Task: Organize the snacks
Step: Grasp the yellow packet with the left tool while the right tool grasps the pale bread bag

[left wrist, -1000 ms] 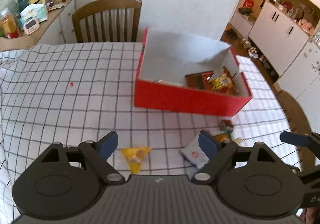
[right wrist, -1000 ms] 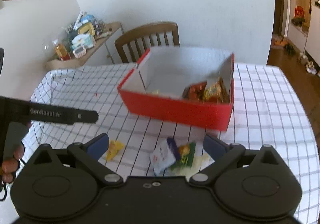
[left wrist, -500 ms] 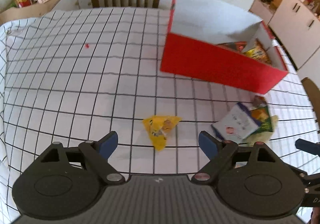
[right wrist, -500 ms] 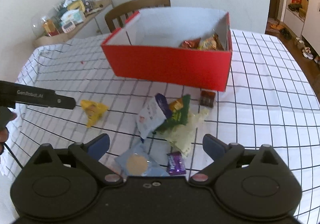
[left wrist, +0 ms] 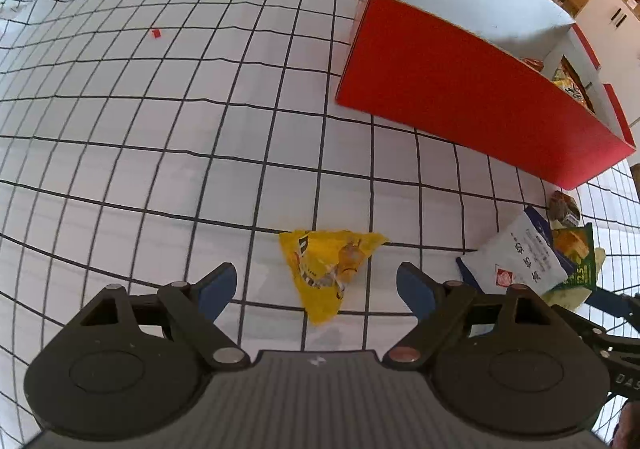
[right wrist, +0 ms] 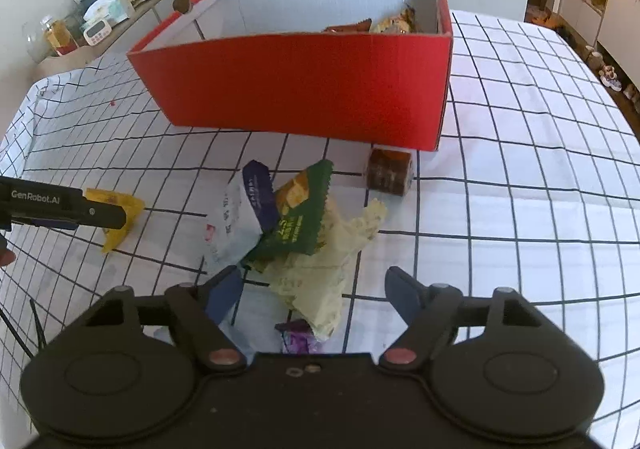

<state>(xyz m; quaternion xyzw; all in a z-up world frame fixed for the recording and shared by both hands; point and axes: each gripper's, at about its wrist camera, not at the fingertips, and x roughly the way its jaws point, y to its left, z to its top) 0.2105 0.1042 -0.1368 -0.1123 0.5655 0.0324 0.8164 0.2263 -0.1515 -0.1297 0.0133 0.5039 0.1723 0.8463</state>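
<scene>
Between the wide-open, empty jaws of the left gripper (left wrist: 316, 285) lies a yellow snack packet (left wrist: 328, 269) on the checked cloth: light, crinkly, probably slippery, best pinched across its puffed middle; the right gripper (right wrist: 312, 289), equally open, holds nothing

Both wrist views looking down close over the checked tablecloth (left wrist: 160, 129), facing the red box (left wrist: 460, 97); left view sitting further left, sharing the yellow packet (left wrist: 328, 269) (right wrist: 116, 217).
</scene>
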